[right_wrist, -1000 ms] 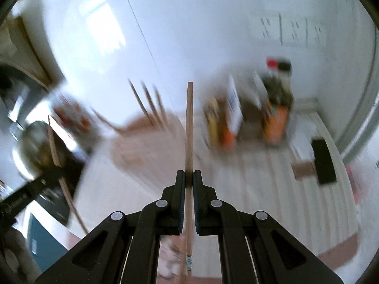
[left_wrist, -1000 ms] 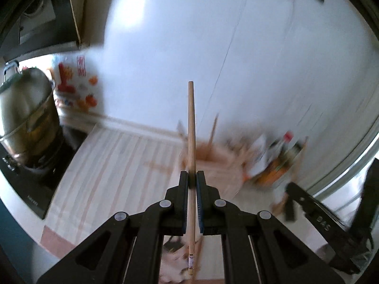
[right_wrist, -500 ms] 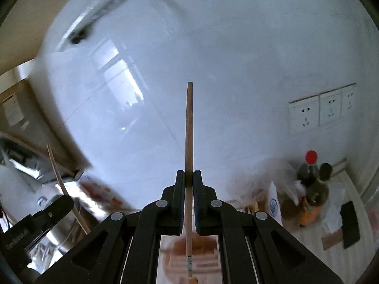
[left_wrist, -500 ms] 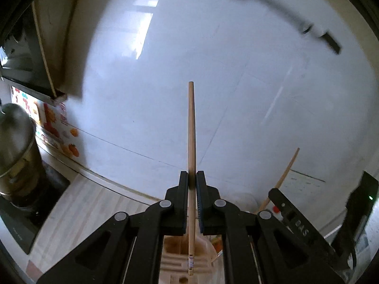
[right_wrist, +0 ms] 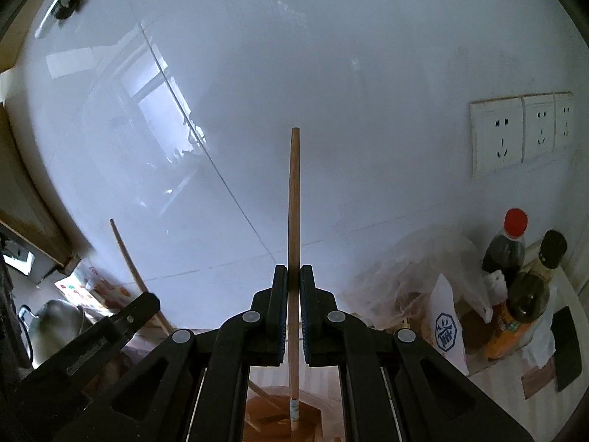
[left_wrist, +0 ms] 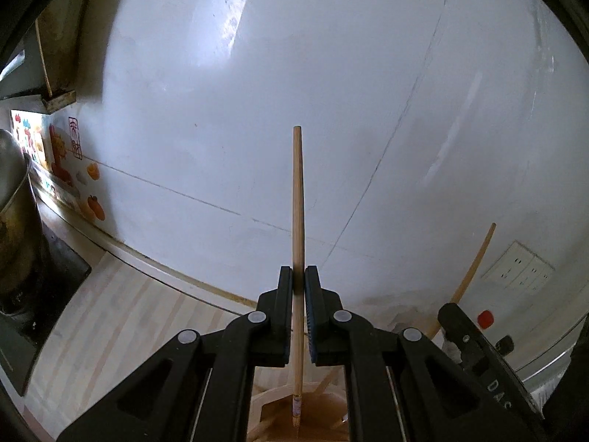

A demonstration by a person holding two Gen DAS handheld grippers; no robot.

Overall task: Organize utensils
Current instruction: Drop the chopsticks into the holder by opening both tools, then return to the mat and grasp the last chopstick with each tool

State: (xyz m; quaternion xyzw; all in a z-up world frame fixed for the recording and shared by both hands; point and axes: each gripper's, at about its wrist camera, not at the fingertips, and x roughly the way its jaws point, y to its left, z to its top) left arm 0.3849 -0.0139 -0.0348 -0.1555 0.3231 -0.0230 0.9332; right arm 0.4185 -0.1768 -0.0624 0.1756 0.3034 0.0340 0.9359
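Note:
My left gripper (left_wrist: 298, 276) is shut on a wooden chopstick (left_wrist: 297, 199) that stands upright, its lower end over a wooden utensil holder (left_wrist: 324, 409) partly hidden below the jaws. My right gripper (right_wrist: 291, 274) is shut on a second wooden chopstick (right_wrist: 293, 199), also upright, with its decorated lower end over the same brown holder (right_wrist: 272, 410). Each gripper shows in the other's view with its chopstick: the right one in the left wrist view (left_wrist: 475, 353), the left one in the right wrist view (right_wrist: 110, 328).
A white tiled wall (left_wrist: 331, 92) fills both views. A steel pot (left_wrist: 11, 199) on a black stove is at the left. Sauce bottles (right_wrist: 508, 250), plastic bags (right_wrist: 423, 276) and wall sockets (right_wrist: 519, 132) are at the right. The counter is pale striped wood (left_wrist: 121, 324).
Both grippers have tilted up from the counter toward the wall and steadied, chopsticks still held. The holder now sits directly beneath the jaws.

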